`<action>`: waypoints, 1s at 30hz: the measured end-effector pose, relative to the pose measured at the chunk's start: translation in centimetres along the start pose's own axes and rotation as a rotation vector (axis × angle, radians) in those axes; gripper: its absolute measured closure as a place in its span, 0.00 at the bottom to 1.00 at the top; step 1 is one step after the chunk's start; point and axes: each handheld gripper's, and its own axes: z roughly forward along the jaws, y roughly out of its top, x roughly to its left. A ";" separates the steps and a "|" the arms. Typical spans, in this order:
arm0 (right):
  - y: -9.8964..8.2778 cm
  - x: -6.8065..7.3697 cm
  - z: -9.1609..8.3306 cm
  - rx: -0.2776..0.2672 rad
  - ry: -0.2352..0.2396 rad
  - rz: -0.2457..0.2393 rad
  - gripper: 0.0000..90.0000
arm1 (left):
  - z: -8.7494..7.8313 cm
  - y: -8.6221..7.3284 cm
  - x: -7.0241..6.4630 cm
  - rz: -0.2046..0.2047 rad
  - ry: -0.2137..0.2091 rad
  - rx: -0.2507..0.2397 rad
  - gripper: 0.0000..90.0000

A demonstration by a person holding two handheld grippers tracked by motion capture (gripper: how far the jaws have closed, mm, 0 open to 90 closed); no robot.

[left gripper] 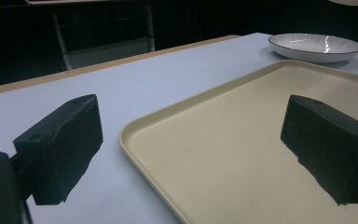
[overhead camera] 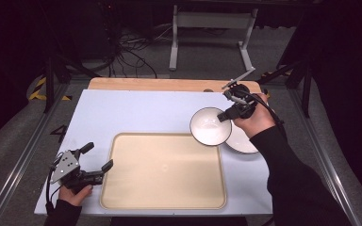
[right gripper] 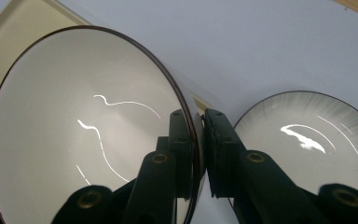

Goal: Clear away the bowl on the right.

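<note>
Right gripper (right gripper: 196, 154) jaws pinch the bowl (right gripper: 74, 130) rim; left gripper (left gripper: 191, 154) jaws spread, empty

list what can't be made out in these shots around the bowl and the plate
- Plate, high view: its near side lies under the right hand and the held bowl.
- Bowl, right gripper view: its lower edge is cut off by the frame, and the right gripper covers the pinched rim.
- Tray, left gripper view: the near and right parts run out of frame or behind the left gripper.
</note>
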 end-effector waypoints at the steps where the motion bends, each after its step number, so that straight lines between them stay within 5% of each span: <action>1: 0.1 0.3 0.0 0.001 0.005 -0.003 0.91 | 0.0 0.0 0.0 -0.001 0.000 -0.001 0.07; 30: 2.0 8.4 1.6 0.011 0.144 -0.174 0.90 | 0.0 0.0 0.0 0.009 -0.005 0.001 0.07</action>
